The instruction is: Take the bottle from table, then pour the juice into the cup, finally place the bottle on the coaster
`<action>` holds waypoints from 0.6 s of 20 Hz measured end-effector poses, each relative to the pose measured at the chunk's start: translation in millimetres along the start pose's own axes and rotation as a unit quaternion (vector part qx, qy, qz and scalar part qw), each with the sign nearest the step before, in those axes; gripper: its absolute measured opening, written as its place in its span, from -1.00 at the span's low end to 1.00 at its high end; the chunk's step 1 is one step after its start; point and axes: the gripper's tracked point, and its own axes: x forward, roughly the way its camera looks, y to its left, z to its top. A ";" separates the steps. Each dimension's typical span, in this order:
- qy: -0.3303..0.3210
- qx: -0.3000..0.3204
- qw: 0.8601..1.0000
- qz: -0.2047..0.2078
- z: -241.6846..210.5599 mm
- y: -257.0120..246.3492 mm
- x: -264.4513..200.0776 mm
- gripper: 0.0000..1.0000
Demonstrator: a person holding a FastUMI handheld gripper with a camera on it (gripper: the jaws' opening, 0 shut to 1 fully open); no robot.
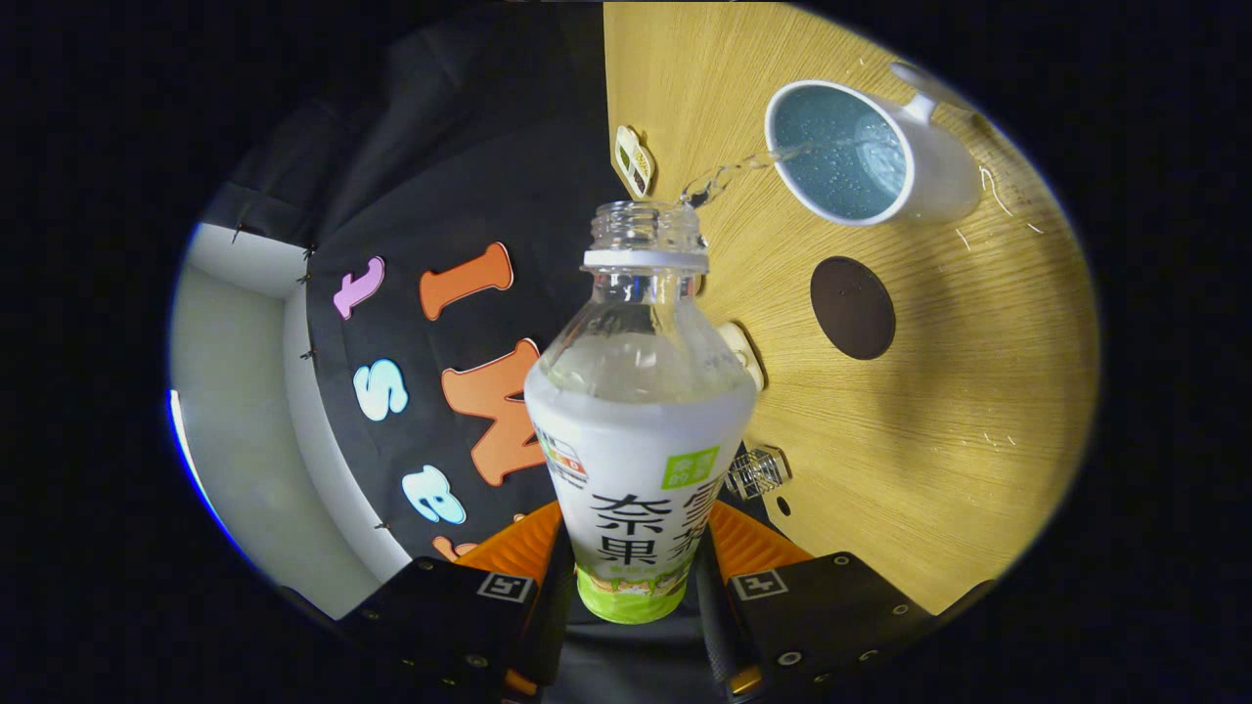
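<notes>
I hold the gripper (636,587) clamped on the lower labelled body of the bottle (641,430), one finger pressing each side; I judge the thin clear plastic light, smooth and easily dented, so the grip belongs low on the label. The bottle's long axis runs straight ahead along the fingers, tipped over the table (939,430), its open neck aimed toward the cup (861,152) beyond, a thin stream arcing into it, with the dark coaster (853,307) lying between the two.
</notes>
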 end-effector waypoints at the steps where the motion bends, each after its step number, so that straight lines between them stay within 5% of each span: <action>1: -0.001 0.002 1.000 0.001 0.5 1.5 0.4 0.18; 12: -0.003 0.028 1.000 0.009 0.2 14.4 -0.8 0.18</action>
